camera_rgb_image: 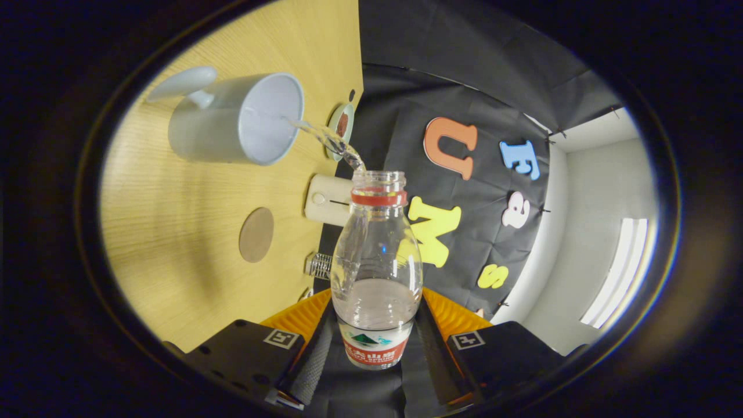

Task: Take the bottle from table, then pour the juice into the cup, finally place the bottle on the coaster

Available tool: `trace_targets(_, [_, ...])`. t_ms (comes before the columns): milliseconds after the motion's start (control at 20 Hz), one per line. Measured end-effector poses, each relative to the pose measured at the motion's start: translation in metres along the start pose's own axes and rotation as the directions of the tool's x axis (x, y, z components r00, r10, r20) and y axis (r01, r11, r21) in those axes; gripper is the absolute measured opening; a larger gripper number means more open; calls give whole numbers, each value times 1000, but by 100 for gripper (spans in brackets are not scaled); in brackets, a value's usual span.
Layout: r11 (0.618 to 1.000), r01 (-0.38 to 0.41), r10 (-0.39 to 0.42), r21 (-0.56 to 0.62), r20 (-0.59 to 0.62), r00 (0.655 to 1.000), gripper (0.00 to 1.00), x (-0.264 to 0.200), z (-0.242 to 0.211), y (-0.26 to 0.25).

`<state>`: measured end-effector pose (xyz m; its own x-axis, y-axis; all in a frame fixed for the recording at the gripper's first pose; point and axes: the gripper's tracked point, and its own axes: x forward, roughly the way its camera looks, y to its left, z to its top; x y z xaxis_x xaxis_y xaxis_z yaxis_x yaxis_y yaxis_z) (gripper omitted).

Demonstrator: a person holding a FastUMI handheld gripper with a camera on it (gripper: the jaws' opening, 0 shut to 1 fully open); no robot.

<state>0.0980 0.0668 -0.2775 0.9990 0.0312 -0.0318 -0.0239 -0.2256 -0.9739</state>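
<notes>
Tool (376, 348) at the bottom centre of the frame is closed on the clear plastic bottle with a red neck ring and printed label (377, 273), one finger pressing each side of the labelled lower body. Bottle is uncapped and rolled over with the tool, its mouth near the frame's centre. A thin stream of clear liquid (328, 141) leaves the mouth and enters the pale grey ceramic cup with a handle (238, 119) in the upper left, which stands on the light wooden surface (174, 232). Liquid remains in the bottle's lower part.

Round brown coaster (256, 234) lies on the surface left of centre, apart from the cup and bare.

Assessment: the bottle is thin-walled and will flex under pressure; too hard a squeeze could push liquid out or distort the wall. It is light and growing lighter as it empties, with the contents shifting as it tilts. The smooth plastic may slip. The present hold low on the label band appears sound and suits setting it down upright on the coaster.
</notes>
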Motion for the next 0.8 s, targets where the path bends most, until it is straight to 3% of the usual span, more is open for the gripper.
trace_targets(800, [999,18,-17,-28,6,1000,80,-5,3,-3])
